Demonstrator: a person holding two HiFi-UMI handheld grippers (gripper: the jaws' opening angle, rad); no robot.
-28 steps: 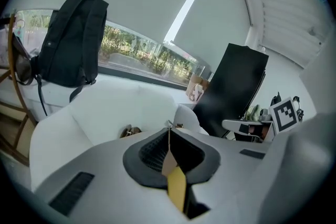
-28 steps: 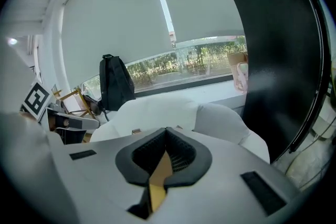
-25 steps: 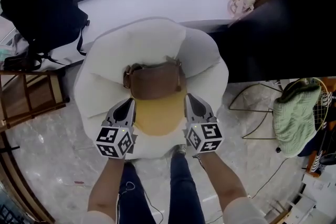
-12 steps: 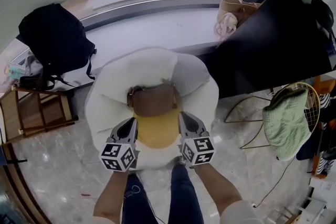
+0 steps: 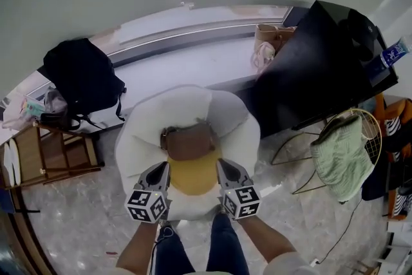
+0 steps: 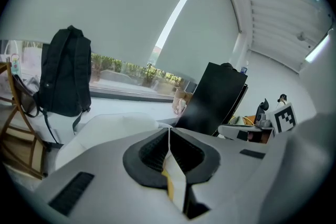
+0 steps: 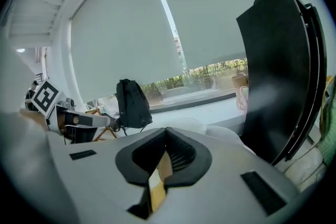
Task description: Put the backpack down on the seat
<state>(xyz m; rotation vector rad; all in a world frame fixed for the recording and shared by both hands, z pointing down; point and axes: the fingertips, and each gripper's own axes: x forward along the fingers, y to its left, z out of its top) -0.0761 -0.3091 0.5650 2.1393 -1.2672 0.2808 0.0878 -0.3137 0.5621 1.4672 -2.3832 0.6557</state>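
A brown bag point(image 5: 188, 142) lies on a white cushioned seat point(image 5: 193, 106), just behind its yellow cushion point(image 5: 193, 177). My left gripper point(image 5: 159, 168) and right gripper point(image 5: 222, 165) hover over the seat's front edge, one at each side of the yellow cushion. They stay just short of the bag. Both are shut with nothing between the jaws, as the left gripper point(image 6: 169, 132) and right gripper point(image 7: 166, 132) show in their own views. A black backpack point(image 5: 84, 77) stands upright on the window ledge at the left, also visible as the black backpack point(image 6: 64, 78) and black backpack point(image 7: 132, 104).
A large black panel point(image 5: 322, 67) leans at the seat's right. A wooden stool point(image 5: 58, 151) stands on the floor at the left. A green cloth hangs on a wire rack point(image 5: 344, 151) at the right. A tan bag point(image 5: 270, 42) sits on the ledge.
The head view has risen and pulled back, so seat and bag look smaller. Both grippers stay shut by the seat's front. The brown bag has not moved.
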